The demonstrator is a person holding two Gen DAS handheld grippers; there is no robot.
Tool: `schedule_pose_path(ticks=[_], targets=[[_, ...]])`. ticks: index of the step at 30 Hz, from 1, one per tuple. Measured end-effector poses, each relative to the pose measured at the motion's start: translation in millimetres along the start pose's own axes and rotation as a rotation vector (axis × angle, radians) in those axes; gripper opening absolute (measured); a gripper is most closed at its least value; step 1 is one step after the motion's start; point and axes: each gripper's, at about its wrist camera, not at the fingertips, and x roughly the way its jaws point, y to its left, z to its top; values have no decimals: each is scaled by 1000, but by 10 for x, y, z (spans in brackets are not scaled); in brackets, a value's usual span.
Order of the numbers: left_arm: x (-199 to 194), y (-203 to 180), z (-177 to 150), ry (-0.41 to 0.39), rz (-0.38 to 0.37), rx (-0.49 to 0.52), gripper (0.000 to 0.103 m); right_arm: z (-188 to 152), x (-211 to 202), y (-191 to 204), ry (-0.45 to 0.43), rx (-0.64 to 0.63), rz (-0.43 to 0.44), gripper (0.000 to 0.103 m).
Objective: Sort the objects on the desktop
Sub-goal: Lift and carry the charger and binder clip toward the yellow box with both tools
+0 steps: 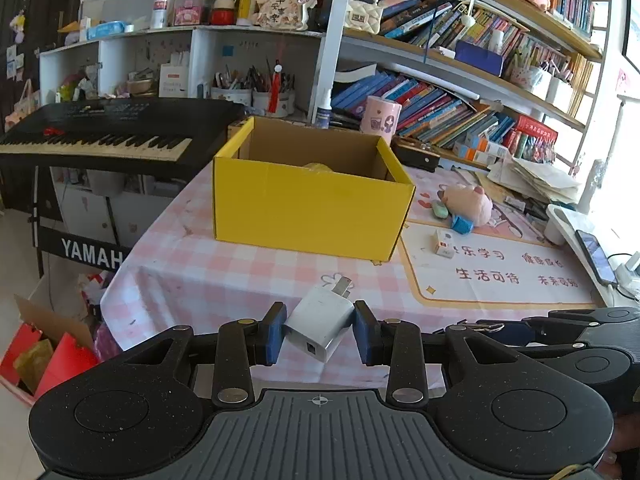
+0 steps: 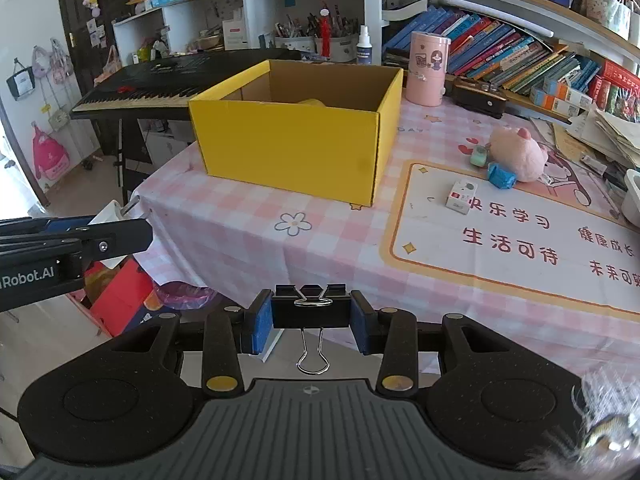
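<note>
Both items gripped, box ahead at 12 o'clock

The charger (image 1: 320, 322) was clamped in the left tongs (image 1: 320, 330), the binder clip (image 2: 311, 312) in the right tongs (image 2: 311, 318); release is best made above the yellow box (image 2: 296, 152) on the table (image 2: 240, 240).

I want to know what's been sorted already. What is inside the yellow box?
Inside the yellow box, only the rounded top of one yellow thing shows above the front wall. The wall hides the rest of it and the box floor, so other contents cannot be seen.

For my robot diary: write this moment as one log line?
left gripper: shut on charger | right gripper: shut on binder clip | yellow box: open, ahead
</note>
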Motion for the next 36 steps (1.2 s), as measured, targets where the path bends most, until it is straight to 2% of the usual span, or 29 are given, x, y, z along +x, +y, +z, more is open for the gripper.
schedule_pose_path(ticks=[17,29,36], targets=[[-40,177,24,-9,13,-13,34,54,59,171,9,-17,31,37],[-15,250,69,-17,61,-36,34,144,188,238,19,-42,71,37],[88,291,220,-41,92,-36,34,294,332,240,3,-57,98,37]])
